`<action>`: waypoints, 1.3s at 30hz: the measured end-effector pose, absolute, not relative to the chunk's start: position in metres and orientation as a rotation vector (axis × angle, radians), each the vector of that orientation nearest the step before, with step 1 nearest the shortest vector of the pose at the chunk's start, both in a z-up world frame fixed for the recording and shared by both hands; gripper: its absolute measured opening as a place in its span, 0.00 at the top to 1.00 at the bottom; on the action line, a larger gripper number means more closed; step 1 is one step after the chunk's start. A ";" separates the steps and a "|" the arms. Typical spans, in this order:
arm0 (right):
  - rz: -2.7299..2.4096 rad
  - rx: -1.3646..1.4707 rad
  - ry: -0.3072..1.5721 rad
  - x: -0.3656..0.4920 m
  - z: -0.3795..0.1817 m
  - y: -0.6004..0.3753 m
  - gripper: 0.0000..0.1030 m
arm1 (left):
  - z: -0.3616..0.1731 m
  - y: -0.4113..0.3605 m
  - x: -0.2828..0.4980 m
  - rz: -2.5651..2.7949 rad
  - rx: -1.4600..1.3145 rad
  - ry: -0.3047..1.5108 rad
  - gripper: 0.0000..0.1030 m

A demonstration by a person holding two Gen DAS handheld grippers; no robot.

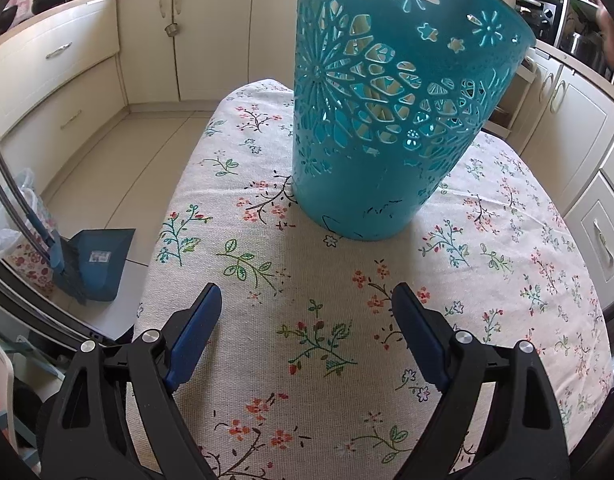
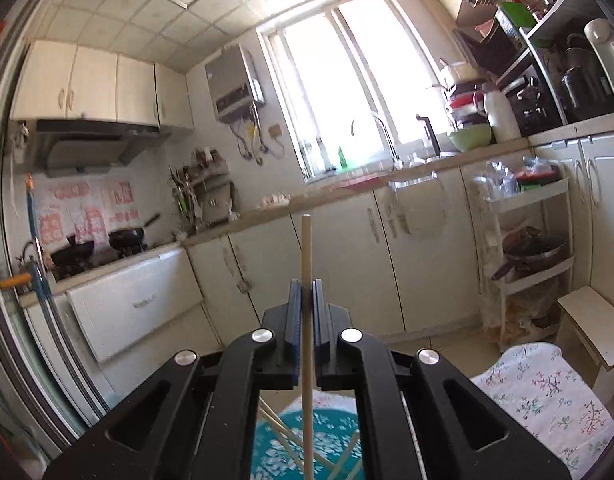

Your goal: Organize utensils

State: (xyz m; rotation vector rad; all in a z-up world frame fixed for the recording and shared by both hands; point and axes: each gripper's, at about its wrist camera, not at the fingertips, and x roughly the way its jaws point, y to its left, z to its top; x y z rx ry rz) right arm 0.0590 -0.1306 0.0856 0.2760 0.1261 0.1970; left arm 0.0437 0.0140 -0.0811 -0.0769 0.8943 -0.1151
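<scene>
Clamping an upright chopstick [image 2: 306, 248], the right hand-held gripper [image 2: 305, 292] is hanging directly above the teal basket [image 2: 327, 432] at frame bottom, while the left hand-held gripper [image 1: 307, 300] is gaping empty.

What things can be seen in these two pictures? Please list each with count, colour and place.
basket: one, teal, standing on the table
tablecloth: one, pale with flowers, covering the table
chopstick: one, light wood, upright in the right claw
more chopsticks: several, light wood, inside the basket
dustpan: one, blue, on the floor
pans: two, black, on the stove
left claw: open, above the tablecloth
right claw: shut on the chopstick
</scene>
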 end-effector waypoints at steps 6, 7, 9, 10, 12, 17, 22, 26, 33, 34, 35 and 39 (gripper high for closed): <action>0.220 0.206 0.233 0.059 0.048 -0.122 0.94 | -0.081 0.014 0.044 -0.116 -0.083 0.894 0.19; 0.225 0.198 0.245 0.058 0.047 -0.120 0.94 | -0.081 0.014 0.044 -0.115 -0.082 0.894 0.19; 0.242 0.174 0.267 0.050 0.042 -0.118 0.94 | -0.081 0.015 0.044 -0.114 -0.082 0.895 0.19; 0.252 0.158 0.277 0.043 0.039 -0.119 0.94 | -0.081 0.015 0.044 -0.113 -0.082 0.895 0.19; 0.261 0.146 0.295 0.035 0.037 -0.120 0.91 | -0.081 0.016 0.044 -0.111 -0.082 0.895 0.19; 0.273 0.170 0.375 -0.004 0.025 -0.138 0.77 | -0.081 0.017 0.043 -0.101 -0.082 0.889 0.19; 0.225 0.191 0.489 -0.049 0.010 -0.151 0.48 | -0.071 0.018 0.029 -0.081 -0.076 0.831 0.15; 0.162 0.195 0.560 -0.078 0.002 -0.159 0.35 | -0.059 0.019 0.004 -0.088 -0.075 0.827 0.15; 0.094 0.217 0.599 -0.117 0.016 -0.167 0.21 | -0.008 0.022 -0.052 -0.106 -0.072 0.761 0.10; 0.087 0.217 0.585 -0.124 0.024 -0.167 0.17 | 0.000 0.023 -0.059 -0.110 -0.072 0.749 0.09; 0.082 0.214 0.572 -0.130 0.030 -0.167 0.16 | 0.009 0.023 -0.066 -0.114 -0.074 0.733 0.08; 0.079 0.211 0.520 -0.152 0.055 -0.165 0.10 | 0.049 0.024 -0.100 -0.130 -0.061 0.657 0.08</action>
